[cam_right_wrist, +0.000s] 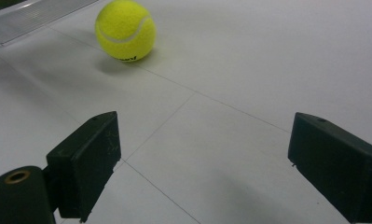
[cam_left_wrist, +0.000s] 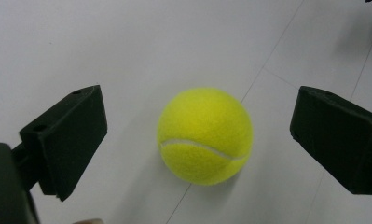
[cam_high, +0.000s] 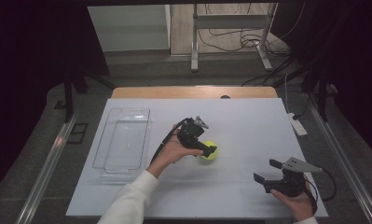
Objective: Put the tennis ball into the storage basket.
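High view: left gripper [cam_high: 210, 150] partly covers the tennis ball [cam_high: 210, 153] near mid-surface [cam_high: 249, 126]. Left gripper view: jaws spread wide, ball [cam_left_wrist: 205, 135] between them, touching neither. Right gripper [cam_high: 266, 171] spread, holding nothing, near the surface's front right corner. Clear tray [cam_high: 123, 138] lies toward the left edge.

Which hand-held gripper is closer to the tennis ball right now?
Left. The left hand-held gripper is open with the tennis ball between its jaws; the right hand-held gripper sits farther off, open.

White table [cam_high: 249, 126]: ball [cam_high: 210, 151], clear tray [cam_high: 123, 140].
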`<action>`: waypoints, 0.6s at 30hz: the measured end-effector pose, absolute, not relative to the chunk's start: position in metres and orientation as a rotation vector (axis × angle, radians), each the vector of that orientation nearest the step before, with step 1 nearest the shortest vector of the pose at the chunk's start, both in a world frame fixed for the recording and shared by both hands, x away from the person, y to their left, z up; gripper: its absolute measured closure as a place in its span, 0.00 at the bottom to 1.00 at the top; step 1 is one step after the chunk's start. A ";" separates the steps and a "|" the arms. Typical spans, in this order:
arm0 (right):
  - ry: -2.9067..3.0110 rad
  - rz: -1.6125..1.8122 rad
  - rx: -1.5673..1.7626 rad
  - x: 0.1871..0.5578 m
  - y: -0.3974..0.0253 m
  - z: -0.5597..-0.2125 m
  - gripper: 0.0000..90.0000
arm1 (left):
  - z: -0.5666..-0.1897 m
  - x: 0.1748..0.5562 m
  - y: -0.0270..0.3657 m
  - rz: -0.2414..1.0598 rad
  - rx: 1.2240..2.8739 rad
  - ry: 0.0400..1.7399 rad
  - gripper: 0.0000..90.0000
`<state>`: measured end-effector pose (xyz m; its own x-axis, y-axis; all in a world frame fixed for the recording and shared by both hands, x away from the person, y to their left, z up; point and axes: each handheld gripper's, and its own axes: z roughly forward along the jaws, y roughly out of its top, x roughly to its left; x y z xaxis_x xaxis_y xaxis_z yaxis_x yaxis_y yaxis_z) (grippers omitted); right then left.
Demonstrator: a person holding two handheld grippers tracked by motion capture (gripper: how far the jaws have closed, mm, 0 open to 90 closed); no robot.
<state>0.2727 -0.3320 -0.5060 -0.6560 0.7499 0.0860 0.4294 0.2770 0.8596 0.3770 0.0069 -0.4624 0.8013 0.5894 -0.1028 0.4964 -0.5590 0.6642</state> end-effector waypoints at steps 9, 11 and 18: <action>2.218 1.329 1.075 0.273 -0.332 -0.507 0.11 | -0.470 0.383 0.004 0.135 2.285 0.818 0.05; 2.220 1.328 1.074 0.273 -0.331 -0.507 0.11 | -0.473 0.385 0.002 0.121 2.291 0.823 0.04; 2.220 1.329 1.080 0.273 -0.332 -0.507 0.11 | -0.483 0.387 -0.008 0.098 2.326 0.819 0.04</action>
